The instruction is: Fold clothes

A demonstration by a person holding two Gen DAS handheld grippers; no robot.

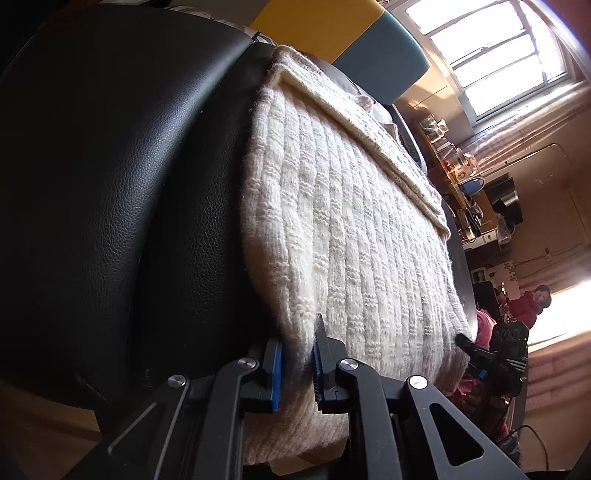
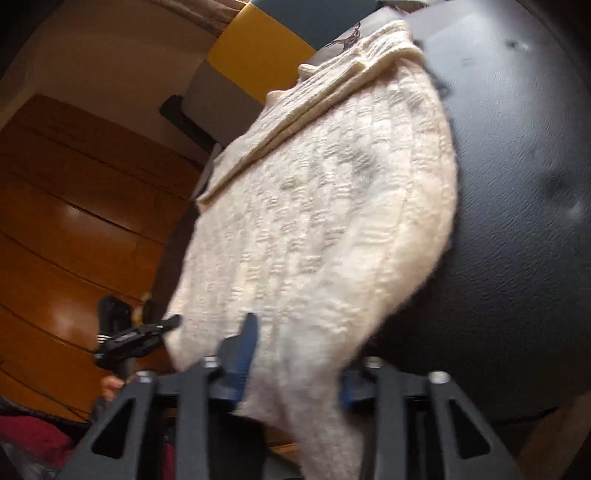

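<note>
A cream ribbed knit sweater (image 1: pixel 351 221) lies folded on a black leather seat (image 1: pixel 110 166), its near hem hanging over the seat's edge. My left gripper (image 1: pixel 297 350) is shut on the hem's left corner, with fabric pinched between its blue pads. It also shows at the left of the right wrist view as the left gripper (image 2: pixel 147 332). In that blurred view the sweater (image 2: pixel 325 206) drapes between the fingers of my right gripper (image 2: pixel 299 369). Those fingers stand well apart around the hem, the right one mostly hidden under the knit. The right gripper (image 1: pixel 480 354) also shows at the sweater's right corner.
Yellow and teal cushions (image 1: pixel 332 29) sit beyond the seat. A polished wooden floor (image 2: pixel 74 221) lies to the left. A bright window (image 1: pixel 498 55), a cluttered shelf (image 1: pixel 461 173) and a person in red (image 1: pixel 532 302) are at the far right. A hand (image 2: pixel 110 386) holds the left gripper.
</note>
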